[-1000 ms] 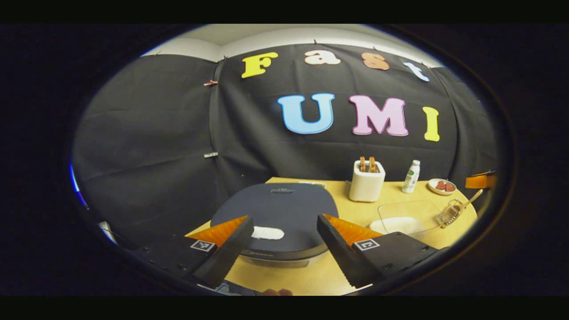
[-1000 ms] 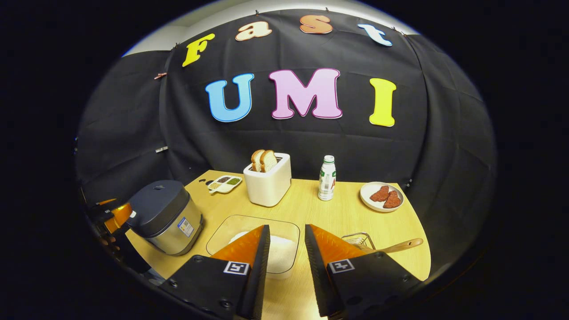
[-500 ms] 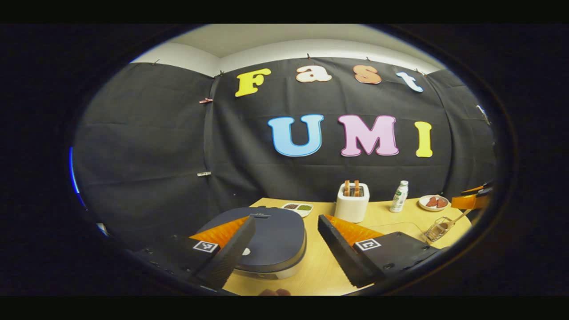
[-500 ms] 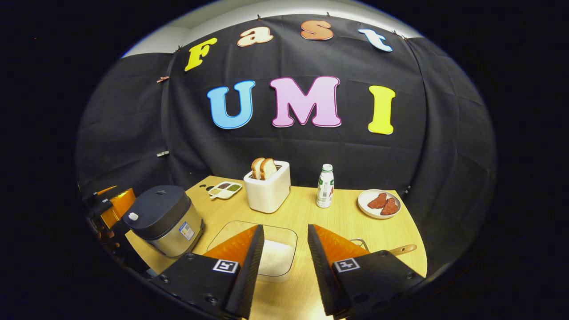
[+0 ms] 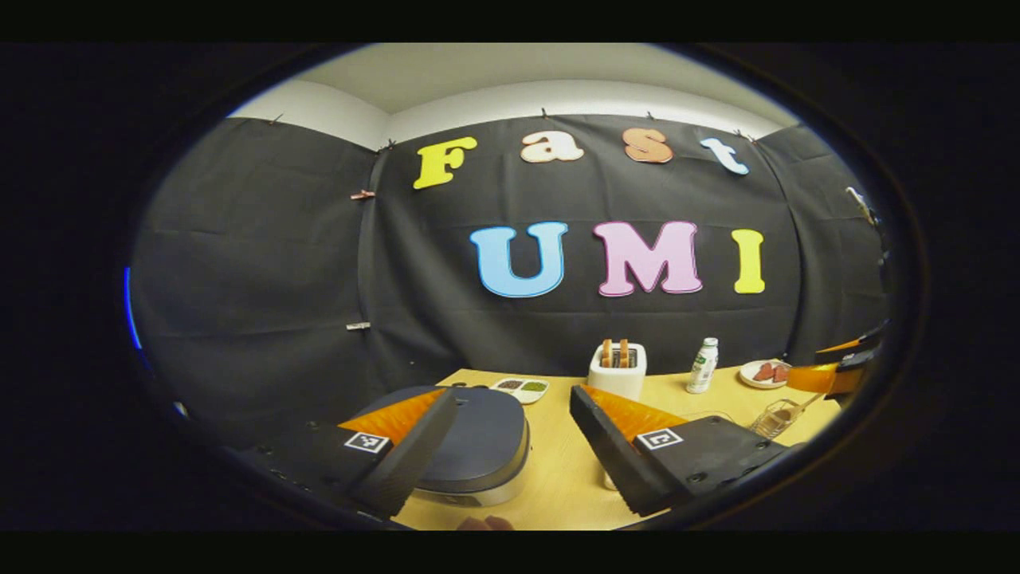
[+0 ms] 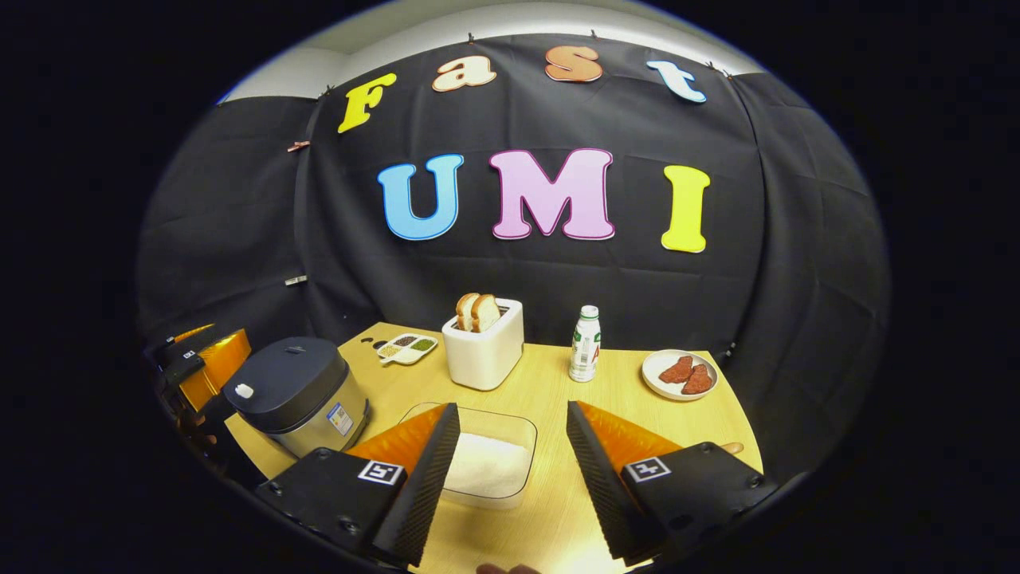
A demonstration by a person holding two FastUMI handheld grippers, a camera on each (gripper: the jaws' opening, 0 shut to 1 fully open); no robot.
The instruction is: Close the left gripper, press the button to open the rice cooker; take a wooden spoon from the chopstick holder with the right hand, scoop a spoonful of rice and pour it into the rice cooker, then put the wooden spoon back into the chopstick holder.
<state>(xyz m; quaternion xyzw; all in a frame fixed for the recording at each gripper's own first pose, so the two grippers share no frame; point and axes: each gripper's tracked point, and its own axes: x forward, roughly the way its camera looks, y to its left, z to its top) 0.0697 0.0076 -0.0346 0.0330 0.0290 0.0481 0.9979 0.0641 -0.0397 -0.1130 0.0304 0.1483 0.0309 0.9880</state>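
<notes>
Two tongs, both spread wide w/ nothing in them. Left tongs (image 5: 510,434) hang just above the near edge of the rice cooker (image 5: 478,434); its dark lid is shut. In the right gripper view the left tongs (image 6: 203,363) sit right beside the cooker (image 6: 295,395), on its far-left side, and the small white button (image 6: 244,391) is on the lid's edge facing them. So the left hand is much nearer the button; right tongs (image 6: 506,470) are well apart from it, over the clear box of rice (image 6: 486,466) in the middle of the desk (image 6: 606,399).

Step now, I think: first one, not yet done. Left tongs need to squeeze together, then go down and a bit fwd onto the button.

Wooden spoon (image 5: 805,401) leans in the wire chopstick holder (image 5: 771,418) on the right side of the desk, handle pointing up and to the right, near the right tongs (image 5: 837,371). Its handle tip (image 6: 731,448) peeks out just past the right tongs' right finger, so that hand is closer for the grab later.
</notes>
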